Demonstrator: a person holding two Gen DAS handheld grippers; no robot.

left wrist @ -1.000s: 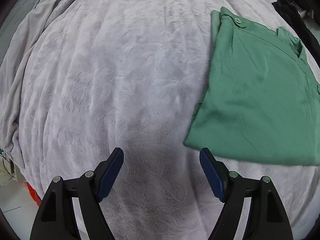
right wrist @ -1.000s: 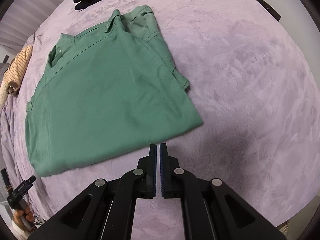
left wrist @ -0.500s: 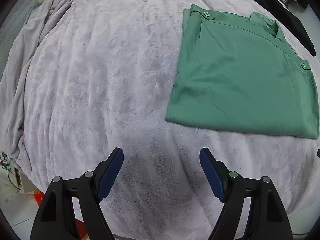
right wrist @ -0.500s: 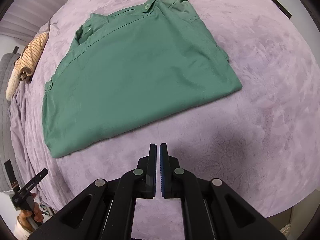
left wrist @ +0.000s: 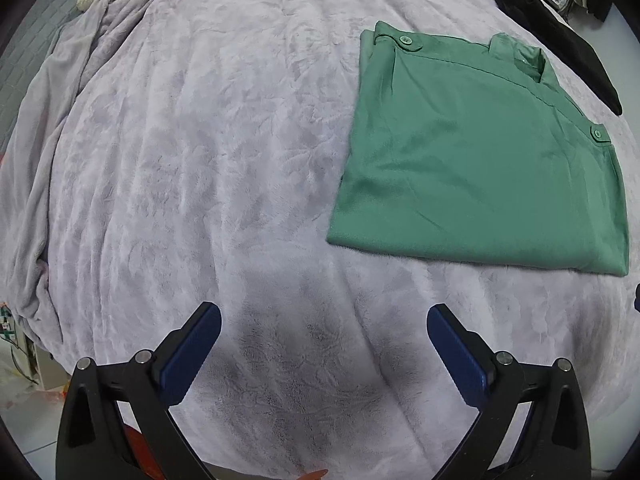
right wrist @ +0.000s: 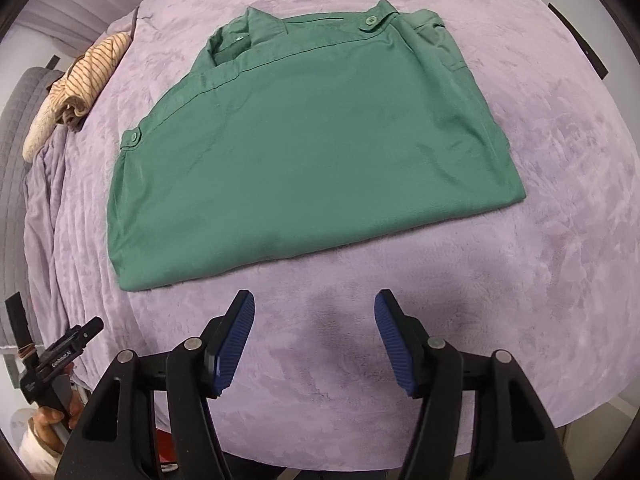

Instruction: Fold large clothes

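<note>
Green shirt (right wrist: 304, 152) lies folded at frame centre on the blanket (right wrist: 560, 200). Left gripper (left wrist: 324, 332) and right gripper (right wrist: 314, 320) have just been opening; both stand apart, empty. Risk: a one-layer grab at the lower edge would undo the fold.

light: soft, even, fairly bright | shadows: dark patches on blanket (left wrist: 200, 160) just ahead of both jaws | glare: none | focus: sharp, no motion blur | distortion: strong fisheye bulge, black vignette at corners
</note>
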